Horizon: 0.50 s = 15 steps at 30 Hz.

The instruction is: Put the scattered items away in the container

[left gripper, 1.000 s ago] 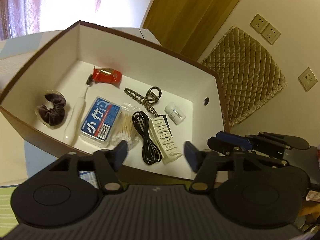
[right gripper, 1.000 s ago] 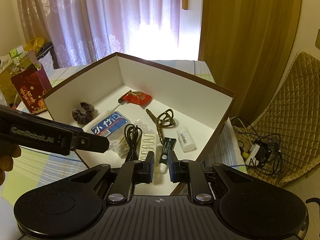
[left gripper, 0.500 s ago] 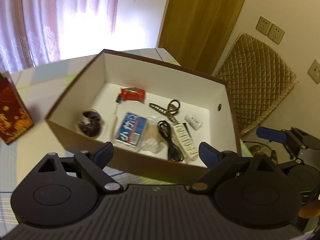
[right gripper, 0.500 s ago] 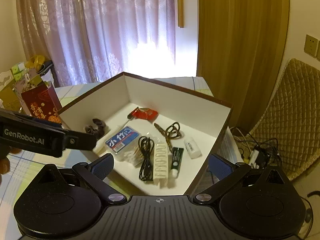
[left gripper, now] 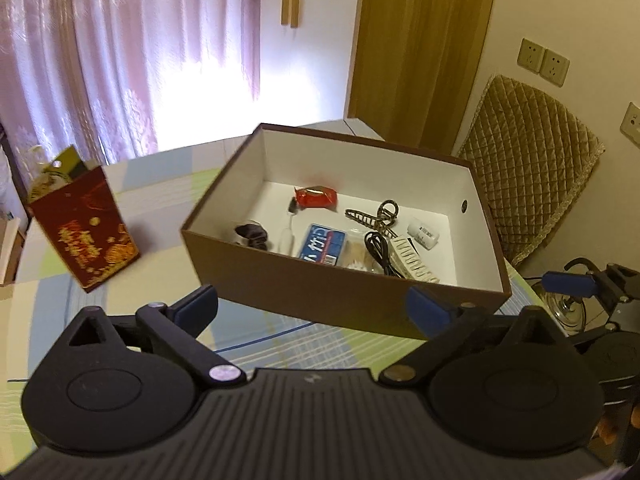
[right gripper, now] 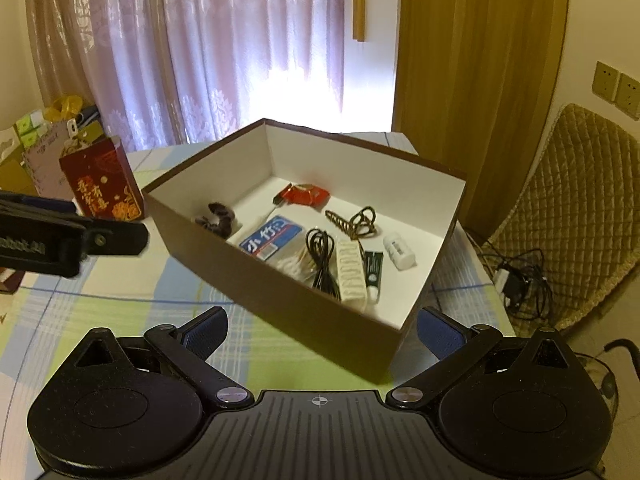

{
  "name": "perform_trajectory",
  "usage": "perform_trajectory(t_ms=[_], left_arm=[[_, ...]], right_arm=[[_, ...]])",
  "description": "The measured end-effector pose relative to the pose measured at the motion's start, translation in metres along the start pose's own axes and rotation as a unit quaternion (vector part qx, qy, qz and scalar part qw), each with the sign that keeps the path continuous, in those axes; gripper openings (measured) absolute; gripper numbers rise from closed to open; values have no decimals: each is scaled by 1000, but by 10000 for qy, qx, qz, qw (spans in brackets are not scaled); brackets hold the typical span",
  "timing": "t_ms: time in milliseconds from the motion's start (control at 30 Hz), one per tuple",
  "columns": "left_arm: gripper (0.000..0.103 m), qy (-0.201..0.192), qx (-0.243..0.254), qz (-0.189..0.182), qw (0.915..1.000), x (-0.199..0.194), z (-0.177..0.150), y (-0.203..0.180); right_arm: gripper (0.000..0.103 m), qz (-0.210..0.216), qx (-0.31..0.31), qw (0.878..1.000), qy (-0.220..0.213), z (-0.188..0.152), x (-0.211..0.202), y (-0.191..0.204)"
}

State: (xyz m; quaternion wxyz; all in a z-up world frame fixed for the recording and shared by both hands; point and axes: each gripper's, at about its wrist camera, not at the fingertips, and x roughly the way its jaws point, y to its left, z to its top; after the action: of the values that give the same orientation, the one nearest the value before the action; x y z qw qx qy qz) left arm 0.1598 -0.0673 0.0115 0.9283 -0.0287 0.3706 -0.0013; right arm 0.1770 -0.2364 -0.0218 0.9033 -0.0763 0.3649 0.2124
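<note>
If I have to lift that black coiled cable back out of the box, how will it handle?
The black cable is thin and loosely looped, so it would probably hang floppy and uncoil when lifted. It looks light. It lies against the cotton swabs and the white comb-like strip, so a trailing loop might snag or drag them.

left tool (left gripper: pixel 312 306) spread wide; right tool (right gripper: pixel 322 330) likewise

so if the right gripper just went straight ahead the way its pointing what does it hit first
Most likely the near brown wall of the box, which lies directly ahead of the open right gripper. Depth is uncertain in the fisheye view.
</note>
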Motion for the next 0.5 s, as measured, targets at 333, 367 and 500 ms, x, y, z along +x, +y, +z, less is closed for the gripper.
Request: perform_trajectory(t_ms=[333, 367, 500], left_arm=[[101, -350, 277, 140, 9989, -50, -25, 15], [101, -386, 323, 172, 9986, -54, -28, 16], [101, -424, 588, 295, 9969, -69, -39, 15]], right_arm=[[103, -279, -212, 9993, -137, -27, -25, 40], [103, -258, -177, 9994, -126, -28, -27, 41], [103, -143, 3, 9998, -102, -33, -38, 48]])
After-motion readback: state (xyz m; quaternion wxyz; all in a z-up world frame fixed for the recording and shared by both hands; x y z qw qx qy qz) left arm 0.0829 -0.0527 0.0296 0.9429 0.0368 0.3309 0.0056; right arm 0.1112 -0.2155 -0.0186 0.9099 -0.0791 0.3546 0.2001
